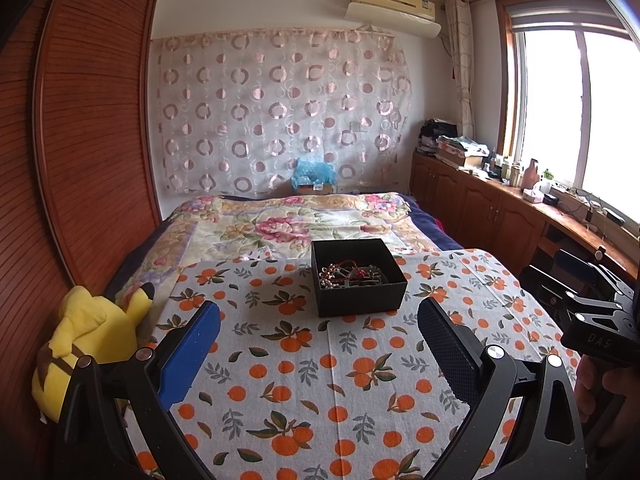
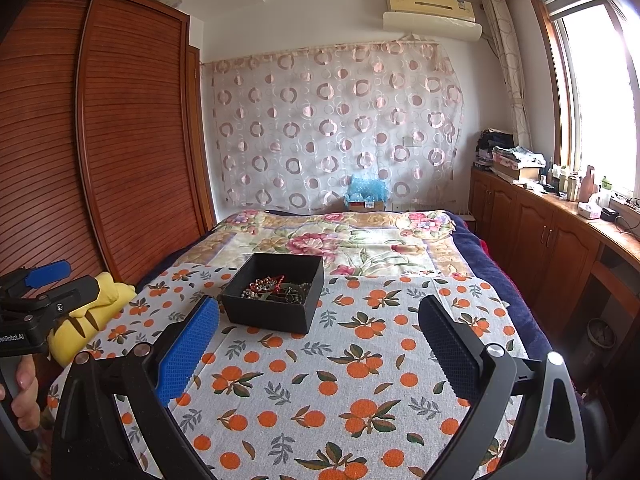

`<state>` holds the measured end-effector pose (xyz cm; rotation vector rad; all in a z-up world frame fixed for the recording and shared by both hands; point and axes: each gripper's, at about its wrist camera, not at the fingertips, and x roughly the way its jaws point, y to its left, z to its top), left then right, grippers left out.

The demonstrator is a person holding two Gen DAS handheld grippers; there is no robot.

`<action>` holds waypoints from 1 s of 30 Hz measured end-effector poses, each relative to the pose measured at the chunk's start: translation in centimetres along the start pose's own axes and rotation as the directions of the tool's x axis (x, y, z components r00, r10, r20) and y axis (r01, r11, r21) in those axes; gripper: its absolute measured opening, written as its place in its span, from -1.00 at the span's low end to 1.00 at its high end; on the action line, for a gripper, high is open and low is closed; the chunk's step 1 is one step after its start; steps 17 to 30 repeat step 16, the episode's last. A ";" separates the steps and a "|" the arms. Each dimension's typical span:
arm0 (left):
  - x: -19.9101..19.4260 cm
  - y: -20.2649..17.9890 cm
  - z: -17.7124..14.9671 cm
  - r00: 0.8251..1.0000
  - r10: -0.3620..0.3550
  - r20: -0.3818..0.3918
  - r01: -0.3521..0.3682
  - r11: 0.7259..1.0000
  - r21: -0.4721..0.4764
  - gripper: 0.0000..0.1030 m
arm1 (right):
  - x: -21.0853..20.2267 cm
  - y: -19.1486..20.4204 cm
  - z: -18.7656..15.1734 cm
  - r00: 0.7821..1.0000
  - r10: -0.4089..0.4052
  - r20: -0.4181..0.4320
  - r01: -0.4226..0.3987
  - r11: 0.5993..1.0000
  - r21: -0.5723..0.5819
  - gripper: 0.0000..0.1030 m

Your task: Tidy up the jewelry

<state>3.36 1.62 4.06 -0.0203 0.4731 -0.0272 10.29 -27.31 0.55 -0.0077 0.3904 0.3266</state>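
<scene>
A square black box (image 1: 360, 298) sits on an orange-print cloth (image 1: 304, 376) spread over the bed. Inside lies a tangle of jewelry (image 1: 350, 274): red cord, beads and dark metal chains. My left gripper (image 1: 320, 316) hovers just short of the box, fingers wide apart, nothing between them. In the right wrist view the same box (image 2: 268, 312) lies ahead and left, jewelry (image 2: 276, 288) heaped in it. My right gripper (image 2: 320, 312) is open and empty above the cloth (image 2: 344, 392), its blue left pad (image 2: 188, 348) near the box's front corner.
A yellow plush toy (image 1: 92, 336) lies at the bed's left edge against a wooden wardrobe (image 1: 80, 128). A floral blanket (image 1: 288, 224) covers the far bed. Wooden cabinets (image 2: 536, 232) with clutter run along the right under the window. A hand (image 2: 24, 396) holds the left gripper's handle.
</scene>
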 end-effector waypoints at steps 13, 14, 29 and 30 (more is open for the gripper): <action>-0.1 0.0 0.0 1.000 -0.001 0.001 0.001 1.000 0.000 0.85 | -0.1 -0.1 -0.1 1.000 0.000 0.002 0.000 1.000 0.000 0.95; -0.1 0.1 0.0 1.000 -0.002 0.001 0.002 1.000 0.000 0.85 | 0.0 0.0 0.0 1.000 0.000 0.001 0.000 1.000 0.001 0.95; -0.1 0.0 0.0 1.000 -0.001 0.001 0.001 1.000 0.001 0.85 | -0.1 -0.1 -0.1 1.000 -0.001 0.001 0.001 1.000 0.001 0.95; -0.1 0.0 0.0 1.000 -0.001 0.001 0.001 1.000 0.001 0.85 | -0.1 -0.1 -0.1 1.000 -0.001 0.001 0.001 1.000 0.001 0.95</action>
